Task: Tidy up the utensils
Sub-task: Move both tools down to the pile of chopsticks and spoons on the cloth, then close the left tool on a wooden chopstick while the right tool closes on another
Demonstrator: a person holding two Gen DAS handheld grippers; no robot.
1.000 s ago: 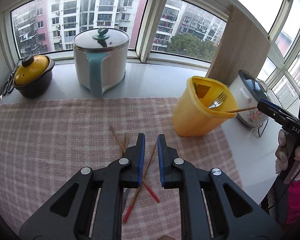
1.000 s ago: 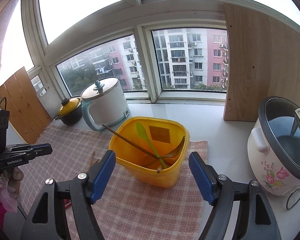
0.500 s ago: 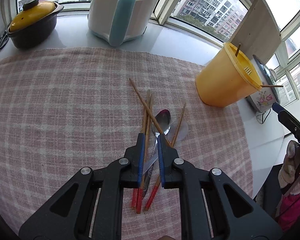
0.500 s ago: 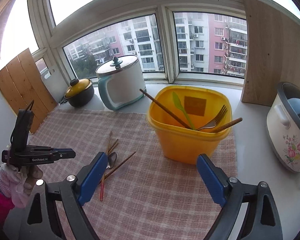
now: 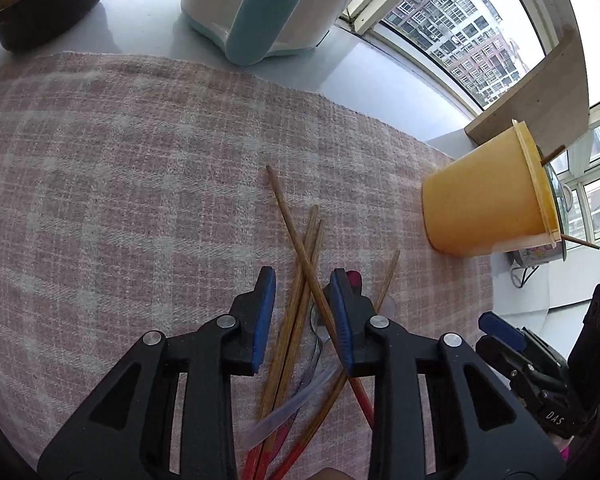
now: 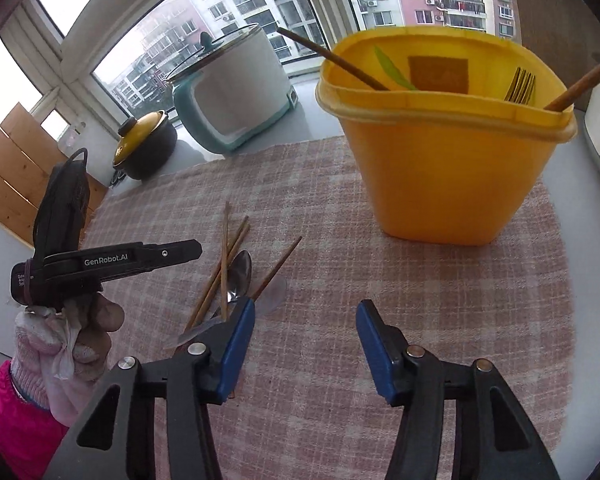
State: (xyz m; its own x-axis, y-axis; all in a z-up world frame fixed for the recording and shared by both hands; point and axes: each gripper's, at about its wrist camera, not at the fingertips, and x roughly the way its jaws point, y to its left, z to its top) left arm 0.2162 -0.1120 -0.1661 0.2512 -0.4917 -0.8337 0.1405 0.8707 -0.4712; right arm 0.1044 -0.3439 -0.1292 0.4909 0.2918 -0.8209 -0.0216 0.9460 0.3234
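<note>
Several wooden chopsticks with red ends (image 5: 300, 264) lie crossed on the pink checked cloth (image 5: 120, 200), over a metal spoon (image 6: 240, 274) and a clear plastic spoon (image 5: 288, 404). My left gripper (image 5: 302, 280) is open just above them, its fingers on either side of the pile. It also shows in the right wrist view (image 6: 136, 258). My right gripper (image 6: 306, 312) is open and empty, low over the cloth in front of the yellow utensil bin (image 6: 448, 168). The bin holds a fork (image 6: 522, 86), a green spoon and two chopsticks.
A white and teal pot with a glass lid (image 6: 236, 92) and a small black pot with a yellow lid (image 6: 146, 144) stand on the sill behind the cloth. A wooden board (image 5: 540, 96) leans behind the bin. A floral rice cooker (image 5: 540, 254) sits right of the bin.
My left gripper has dropped down over the chopstick pile and opened wider. My right gripper has moved lower and closer to the bin and cloth.
</note>
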